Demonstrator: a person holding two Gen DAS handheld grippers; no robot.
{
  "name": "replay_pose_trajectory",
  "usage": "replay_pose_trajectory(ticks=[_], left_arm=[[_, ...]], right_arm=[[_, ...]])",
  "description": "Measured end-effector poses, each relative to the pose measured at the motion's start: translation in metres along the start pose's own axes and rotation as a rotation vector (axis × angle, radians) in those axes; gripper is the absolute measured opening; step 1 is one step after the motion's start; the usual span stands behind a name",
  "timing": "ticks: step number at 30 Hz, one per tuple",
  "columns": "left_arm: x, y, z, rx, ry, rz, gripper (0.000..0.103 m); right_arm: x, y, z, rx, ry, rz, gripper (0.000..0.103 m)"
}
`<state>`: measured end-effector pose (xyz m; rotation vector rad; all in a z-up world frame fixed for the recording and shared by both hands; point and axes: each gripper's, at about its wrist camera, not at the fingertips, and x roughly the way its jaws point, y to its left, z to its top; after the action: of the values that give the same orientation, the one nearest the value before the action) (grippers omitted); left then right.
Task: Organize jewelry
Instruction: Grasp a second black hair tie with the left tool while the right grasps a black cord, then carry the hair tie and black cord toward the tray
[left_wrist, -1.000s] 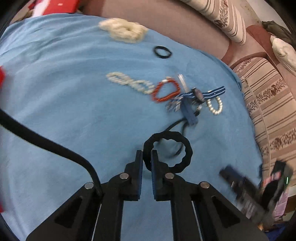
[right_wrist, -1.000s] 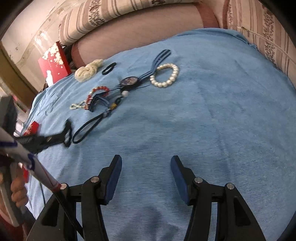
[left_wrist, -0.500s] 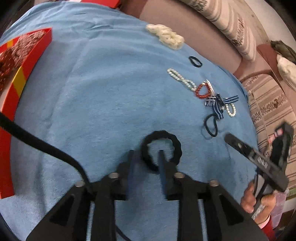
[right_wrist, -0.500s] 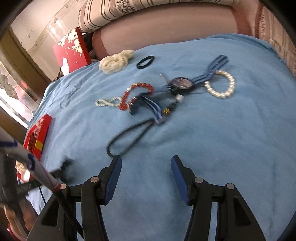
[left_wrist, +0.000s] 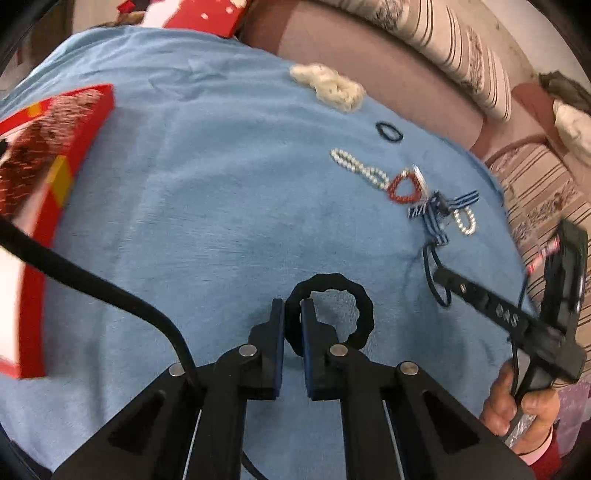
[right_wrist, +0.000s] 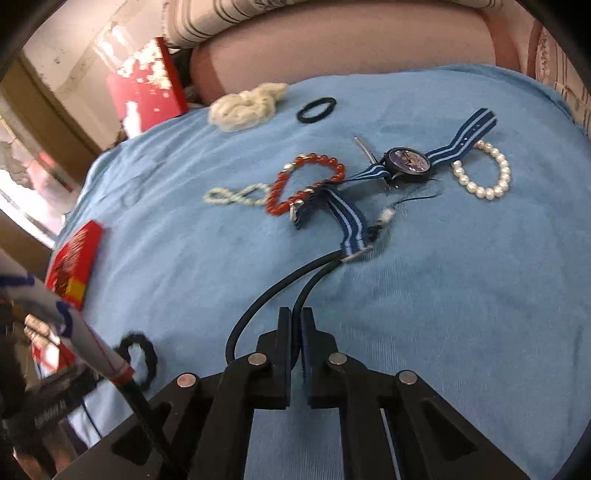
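Note:
My left gripper (left_wrist: 292, 314) is shut on a black scrunchie (left_wrist: 354, 299) and holds it above the blue cloth (left_wrist: 207, 206). My right gripper (right_wrist: 295, 325) is shut on a black cord necklace (right_wrist: 258, 299) that runs to a pile of jewelry. The pile holds a blue striped watch (right_wrist: 408, 162), a red bead bracelet (right_wrist: 306, 181), a white pearl bracelet (right_wrist: 484, 173) and a small pearl chain (right_wrist: 236, 195). A red box (left_wrist: 44, 155) lies at the left.
A cream scrunchie (right_wrist: 245, 105) and a thin black hair tie (right_wrist: 317, 109) lie at the cloth's far edge. A red gift box (right_wrist: 147, 81) stands behind. Striped cushions (left_wrist: 443, 33) and a pink sofa back (right_wrist: 351, 44) border the cloth.
My right gripper has closed on the black cord necklace. My left gripper has carried the black scrunchie left, toward the red box.

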<state>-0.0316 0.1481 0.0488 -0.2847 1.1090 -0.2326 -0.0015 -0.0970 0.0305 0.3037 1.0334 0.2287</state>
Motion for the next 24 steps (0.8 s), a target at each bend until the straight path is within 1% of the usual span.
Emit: replay_pose_trajectory(ticks=[4,7,11,13,15,17,19,22,24], left_arm=[[-0.040,0.019,-0.006,-0.032,-0.058,0.002,0.008],[-0.068,0.037,-0.011,-0.065,-0.098,0.015,0.008],[-0.105,0.069,-0.021,-0.124,-0.151,0.057,0.008],[-0.123,0.090,-0.027,-0.158,-0.182,0.090,0.008],[-0.136,0.110,-0.031,-0.192,-0.205,0.132,0.008],[-0.146,0.129,-0.035,-0.231,-0.218,0.153,0.008],[-0.156,0.155,-0.038,-0.292,-0.227,0.174,0.008],[-0.170,0.185,-0.040,-0.342,-0.257,0.201,0.008],[-0.172,0.202,-0.036,-0.368,-0.269,0.221,0.008]], right_arm=[[-0.031,0.016,-0.012,-0.033,-0.021,0.043,0.005],[-0.051,0.036,-0.016,-0.075,-0.041,0.074,0.005],[-0.068,0.068,-0.015,-0.124,-0.056,0.130,0.005],[-0.072,0.085,-0.013,-0.150,-0.058,0.163,0.005],[-0.074,0.108,-0.012,-0.185,-0.059,0.194,0.005],[-0.074,0.136,-0.010,-0.226,-0.055,0.232,0.005],[-0.071,0.162,-0.008,-0.266,-0.051,0.263,0.005],[-0.062,0.212,-0.005,-0.351,-0.044,0.304,0.005],[-0.054,0.244,-0.006,-0.411,-0.039,0.323,0.005]])
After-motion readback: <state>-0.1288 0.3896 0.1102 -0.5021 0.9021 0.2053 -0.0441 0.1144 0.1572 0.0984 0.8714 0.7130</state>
